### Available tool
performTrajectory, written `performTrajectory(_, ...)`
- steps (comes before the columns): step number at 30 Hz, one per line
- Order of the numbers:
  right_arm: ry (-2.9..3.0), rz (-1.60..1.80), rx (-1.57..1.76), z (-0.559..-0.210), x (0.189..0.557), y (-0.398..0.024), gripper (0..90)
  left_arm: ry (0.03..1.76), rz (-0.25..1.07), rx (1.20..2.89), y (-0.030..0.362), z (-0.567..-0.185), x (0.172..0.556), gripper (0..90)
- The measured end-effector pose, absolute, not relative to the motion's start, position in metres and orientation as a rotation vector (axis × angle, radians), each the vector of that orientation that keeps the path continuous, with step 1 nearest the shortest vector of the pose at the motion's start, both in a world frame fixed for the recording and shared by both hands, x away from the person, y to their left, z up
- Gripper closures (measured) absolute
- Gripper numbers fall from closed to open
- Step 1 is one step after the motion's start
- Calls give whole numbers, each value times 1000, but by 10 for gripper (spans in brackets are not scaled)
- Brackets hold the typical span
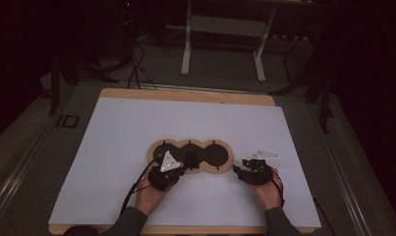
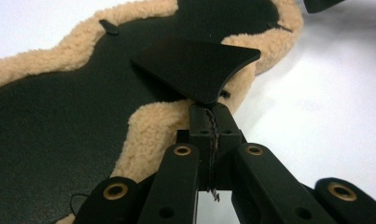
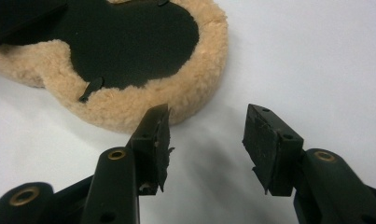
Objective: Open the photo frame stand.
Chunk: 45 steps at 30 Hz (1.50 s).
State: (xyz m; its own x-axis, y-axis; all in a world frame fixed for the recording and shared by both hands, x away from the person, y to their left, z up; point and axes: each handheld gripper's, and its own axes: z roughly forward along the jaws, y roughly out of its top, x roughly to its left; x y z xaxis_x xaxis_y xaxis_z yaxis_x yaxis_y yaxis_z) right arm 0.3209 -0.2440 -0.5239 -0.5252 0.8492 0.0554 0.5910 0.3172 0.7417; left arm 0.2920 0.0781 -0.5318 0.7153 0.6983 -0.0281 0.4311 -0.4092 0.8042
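Your black left gripper (image 1: 172, 169) carries a grey three-cornered plate; brass-ringed rivets stud your right gripper (image 3: 206, 140); grey sleeves (image 1: 129, 221) trail black cables (image 1: 131, 189).

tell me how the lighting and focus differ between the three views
High view: dim, room nearly black, only the white sheet lit. Left gripper view: bright; the black flap that the left gripper pinches is sharp, the fleece-edged pad softens with distance. Right gripper view: bright, the open right gripper casts a soft shadow.
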Motion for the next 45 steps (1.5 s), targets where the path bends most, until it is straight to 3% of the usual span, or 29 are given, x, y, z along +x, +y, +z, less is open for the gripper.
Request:
performTrajectory(16,2237,1050,1290,-523,320,-247,503,872,414,2022,78,-513,300,895)
performTrajectory(30,2238,1049,1296,-524,320,-247,504,857,415,2033,79,-513,297,832)
performTrajectory(45,2242,1044,1298,-524,320,-248,508,809,387,2066,83,-504,288,630)
